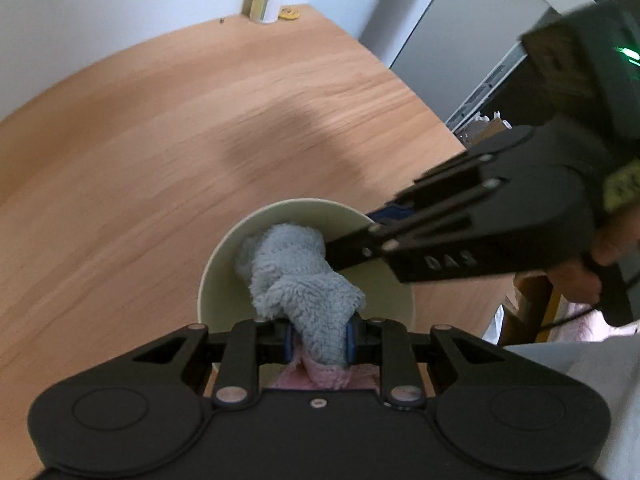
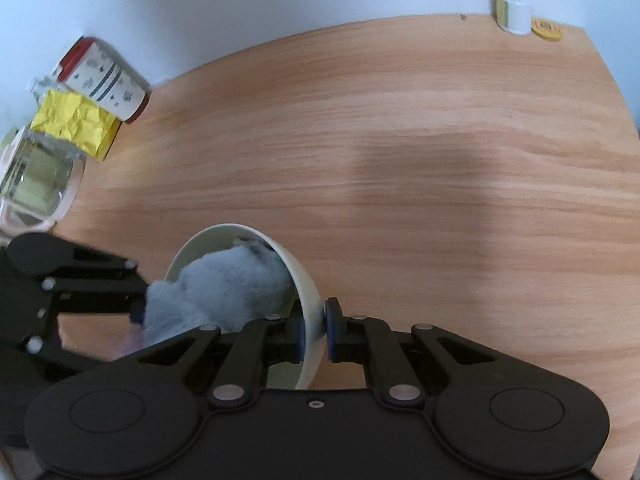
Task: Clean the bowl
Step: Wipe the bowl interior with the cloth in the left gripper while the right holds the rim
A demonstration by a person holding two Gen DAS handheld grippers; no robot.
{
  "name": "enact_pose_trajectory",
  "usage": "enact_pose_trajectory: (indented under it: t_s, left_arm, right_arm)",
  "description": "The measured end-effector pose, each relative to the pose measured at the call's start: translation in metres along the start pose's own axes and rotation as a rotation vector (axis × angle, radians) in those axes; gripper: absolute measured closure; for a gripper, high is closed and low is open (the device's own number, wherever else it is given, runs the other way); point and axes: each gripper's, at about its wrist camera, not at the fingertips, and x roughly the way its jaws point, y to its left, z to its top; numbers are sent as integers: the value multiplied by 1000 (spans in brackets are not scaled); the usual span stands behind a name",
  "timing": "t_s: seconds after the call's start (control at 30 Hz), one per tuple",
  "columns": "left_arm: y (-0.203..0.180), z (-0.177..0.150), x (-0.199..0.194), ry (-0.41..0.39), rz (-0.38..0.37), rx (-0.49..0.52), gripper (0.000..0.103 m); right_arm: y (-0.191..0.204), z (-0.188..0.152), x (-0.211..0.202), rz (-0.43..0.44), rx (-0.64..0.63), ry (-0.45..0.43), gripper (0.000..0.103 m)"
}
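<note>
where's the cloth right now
The grey cloth is stuffed inside the bowl, low centre in the left wrist view, pinched by the left gripper; the right gripper clamps the bowl's rim.

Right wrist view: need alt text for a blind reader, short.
The right gripper pinches the rim of a tilted cream ceramic bowl while the left gripper presses a fluffy grey cloth inside it. Behind lies a wooden table, with a white jar at the far edge.
</note>
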Motion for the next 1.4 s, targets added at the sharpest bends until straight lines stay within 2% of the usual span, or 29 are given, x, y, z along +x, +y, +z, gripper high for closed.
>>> enact_pose_trajectory:
  t_s: [0.23,0.47,0.57,0.87,0.93,1.1,1.13,1.27,1.4]
  left_arm:
    - [-11,4,19,-55,76,-1,82]
    - [-15,-3,15,-107,166,62,83]
    - [-8,-2,8,-124,188,33,83]
    - [-8,-4,-6,-69,233,100,83]
    - [-12,-2,-8,-45,256,148,84]
    - [-11,-1,-8,10,219,211,84]
    - [-15,0,-3,44,196,252,84]
    - [-19,0,11,99,139,310,84]
    - [-20,3,20,119,61,305,84]
  right_arm:
    - [5,-4,-1,-8,-32,3,92]
    - [3,-5,-1,-21,-53,13,92]
    - [4,-8,2,-37,-59,23,92]
    - [11,-11,5,-58,-58,8,93]
    - [10,-10,5,-59,-58,9,93]
    - [12,-7,6,-81,-80,15,95]
    - [13,-5,7,-82,-82,15,95]
    - [14,0,8,-89,-90,18,98]
    - [11,3,8,-80,-79,28,97]
